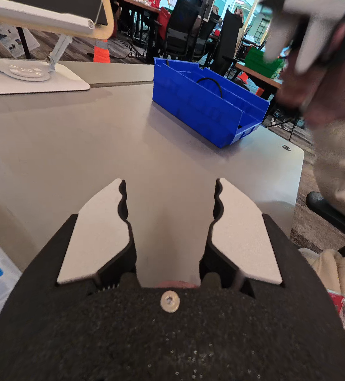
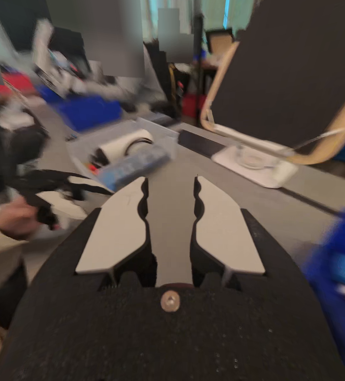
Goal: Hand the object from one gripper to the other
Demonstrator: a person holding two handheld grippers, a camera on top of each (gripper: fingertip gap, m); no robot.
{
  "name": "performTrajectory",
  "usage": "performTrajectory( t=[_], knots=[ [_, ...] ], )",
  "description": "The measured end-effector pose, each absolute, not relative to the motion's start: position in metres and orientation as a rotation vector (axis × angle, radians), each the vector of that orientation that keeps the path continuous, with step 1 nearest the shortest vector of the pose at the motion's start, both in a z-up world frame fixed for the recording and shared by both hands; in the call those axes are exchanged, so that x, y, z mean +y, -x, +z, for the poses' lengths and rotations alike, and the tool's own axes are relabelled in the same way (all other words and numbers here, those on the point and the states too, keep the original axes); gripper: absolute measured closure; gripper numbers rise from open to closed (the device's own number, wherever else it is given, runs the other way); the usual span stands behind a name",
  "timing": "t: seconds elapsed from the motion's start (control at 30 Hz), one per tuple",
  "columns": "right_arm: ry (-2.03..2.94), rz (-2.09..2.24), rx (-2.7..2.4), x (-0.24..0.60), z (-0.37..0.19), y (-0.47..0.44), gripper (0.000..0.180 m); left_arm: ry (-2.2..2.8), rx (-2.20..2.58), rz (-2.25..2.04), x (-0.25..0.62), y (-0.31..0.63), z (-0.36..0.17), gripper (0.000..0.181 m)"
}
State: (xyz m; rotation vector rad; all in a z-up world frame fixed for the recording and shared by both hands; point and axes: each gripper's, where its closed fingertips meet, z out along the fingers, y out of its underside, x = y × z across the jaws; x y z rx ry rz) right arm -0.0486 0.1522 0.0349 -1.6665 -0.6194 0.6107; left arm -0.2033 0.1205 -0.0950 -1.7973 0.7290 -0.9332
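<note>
Left claw [image 1: 170, 181] hangs over the grey table [image 1: 85, 154], its 2 fingers spread wide with only bare tabletop between them. The blue bin [image 1: 206, 107] sits at 1 o'clock from the tips, well apart, with a black ring [image 1: 210, 82] leaning inside it; which thing is to be handed over, I cannot tell. Up at 2 o'clock the right claw [image 1: 295, 49] blurs past in a hand [image 1: 320, 92]. From the right wrist, that claw [image 2: 170, 181] is parted too, gripping nothing, a clear tray [image 2: 130, 148] at 11 o'clock, a white stand [image 2: 254, 162] at 2 o'clock.
</note>
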Motion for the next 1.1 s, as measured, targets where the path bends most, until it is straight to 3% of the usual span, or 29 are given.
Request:
performTrajectory(
  t=[0.07,0.13,0.17,0.2,0.4,0.73,0.8,0.9,0.93,1.1],
  knots=[
    [1.642,0.748,-0.576,0.133,-0.027,0.093,0.107,1.794,0.707,-0.92,0.122,0.21,-0.092,0.107],
    [1.722,0.686,-0.586,0.118,-0.091,0.108,0.121,1.797,0.717,-0.889,0.125,0.22,-0.088,0.134],
    [1.741,0.693,-0.592,0.115,-0.103,0.116,0.114,1.79,0.724,-0.859,0.128,0.226,-0.084,0.134],
    [1.754,0.715,-0.607,0.114,-0.103,0.122,0.106,1.778,0.704,-0.824,0.133,0.236,-0.079,0.133],
    [1.693,0.55,-0.711,0.121,-0.103,0.116,0.119,1.987,0.48,-0.411,0.216,0.345,-0.056,0.129],
    [1.693,0.538,-0.816,0.118,-0.117,0.122,0.125,2.429,0.646,0.538,0.356,0.422,-0.117,0.109],
    [1.691,0.526,-0.813,0.119,-0.117,0.118,0.125,2.469,0.718,0.641,0.365,0.423,-0.131,0.114],
    [1.688,0.502,-0.795,0.122,-0.114,0.109,0.129,2.483,0.762,0.813,0.368,0.433,-0.139,0.153],
    [1.688,0.497,-0.79,0.123,-0.114,0.107,0.129,2.455,0.784,0.879,0.368,0.436,-0.138,0.158],
    [1.704,0.511,-0.763,0.125,-0.114,0.101,0.131,2.375,0.765,0.899,0.366,0.44,-0.127,0.163]
  ],
)
